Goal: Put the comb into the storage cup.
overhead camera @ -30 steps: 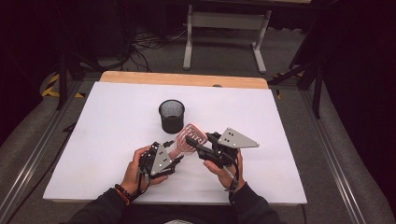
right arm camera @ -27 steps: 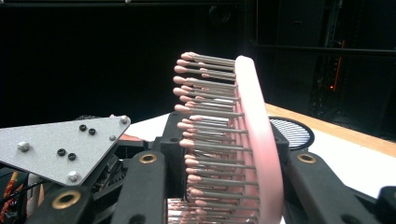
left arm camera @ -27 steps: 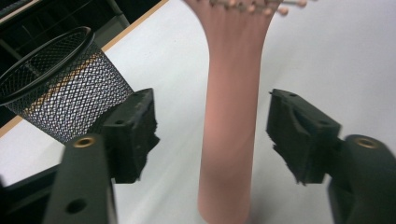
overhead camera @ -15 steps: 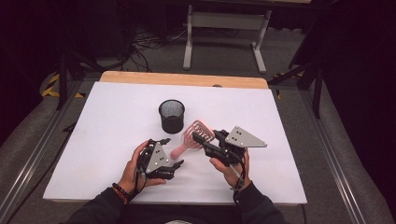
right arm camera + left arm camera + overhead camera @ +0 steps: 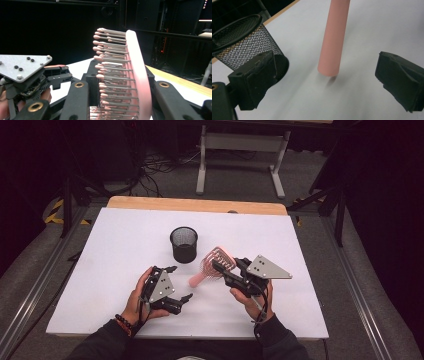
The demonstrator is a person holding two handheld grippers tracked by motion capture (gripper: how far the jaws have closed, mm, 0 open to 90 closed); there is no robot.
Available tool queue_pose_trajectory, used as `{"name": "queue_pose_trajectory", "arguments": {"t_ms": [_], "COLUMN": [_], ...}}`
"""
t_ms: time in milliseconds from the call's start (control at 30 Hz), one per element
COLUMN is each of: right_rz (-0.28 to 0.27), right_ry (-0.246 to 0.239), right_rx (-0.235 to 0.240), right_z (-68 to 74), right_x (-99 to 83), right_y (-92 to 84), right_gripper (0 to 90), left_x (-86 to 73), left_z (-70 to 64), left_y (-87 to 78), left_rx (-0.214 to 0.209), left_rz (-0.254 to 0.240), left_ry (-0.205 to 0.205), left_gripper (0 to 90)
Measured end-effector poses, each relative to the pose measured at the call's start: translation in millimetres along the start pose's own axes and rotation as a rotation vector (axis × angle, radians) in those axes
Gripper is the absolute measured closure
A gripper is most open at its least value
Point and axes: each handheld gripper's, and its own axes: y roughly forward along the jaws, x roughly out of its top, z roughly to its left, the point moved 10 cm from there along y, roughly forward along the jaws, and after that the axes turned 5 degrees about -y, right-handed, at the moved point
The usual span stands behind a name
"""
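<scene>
A pink hairbrush (image 5: 216, 262) hangs tilted over the white table (image 5: 125, 235), its handle (image 5: 197, 280) pointing down toward the left gripper. My right gripper (image 5: 225, 269) is shut on the brush's bristled head (image 5: 135, 72), one jaw on either side. My left gripper (image 5: 179, 282) is open, and its jaws have just been opening. The pink handle (image 5: 334, 37) stands between them with a wide gap on either side, its end just above the table. The left gripper (image 5: 30, 75) with its grey plate also shows in the right gripper view.
A black mesh pen cup (image 5: 183, 244) stands upright on the table just beyond both grippers, close to the left jaw (image 5: 239, 42). The wooden table edge (image 5: 200, 205) runs along the far side. Metal rails flank the table.
The left gripper's jaws have spread apart and let go of the brush handle. The right gripper has shifted slightly right with the brush still in it.
</scene>
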Motion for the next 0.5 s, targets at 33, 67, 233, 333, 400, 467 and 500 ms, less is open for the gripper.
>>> {"name": "queue_pose_trajectory", "arguments": {"t_ms": [33, 67, 233, 333, 400, 467, 500], "right_rz": [0.003, 0.002, -0.003, -0.01, -0.009, -0.004, -0.001], "right_ry": [0.001, -0.001, -0.014, -0.027, -0.023, -0.022, -0.021], "right_rx": [-0.003, -0.006, -0.02, -0.03, -0.031, -0.031, -0.037], "right_z": [-1.1, -1.8, -5.2, -5.9, -6.7, -7.6, -8.8], "right_x": [-0.2, -0.1, 0.8, 3.1, 3.0, 2.4, 1.7], "right_y": [-0.8, -1.3, -4.9, -6.7, -7.0, -7.4, -7.6], "right_gripper": [63.5, 63.5, 63.5, 63.5, 63.5, 63.5, 63.4], "left_x": [0.2, 0.2, 1.4, 2.6, 1.9, 1.0, 0.2], "left_z": [0.9, 1.5, 7.1, 11.7, 15.1, 18.7, 20.7], "left_y": [-0.6, -1.5, -9.3, -16.1, -20.6, -23.8, -26.2], "left_rx": [0.0, -0.003, 0.002, 0.004, 0.003, 0.019, 0.024], "left_rz": [-0.004, -0.007, -0.023, -0.044, -0.05, -0.049, -0.051], "left_ry": [-0.011, -0.019, -0.002, -0.02, -0.033, -0.031, -0.032], "left_gripper": [4.7, 4.7, 4.6, 4.8, 5.1, 5.2, 5.6]}}
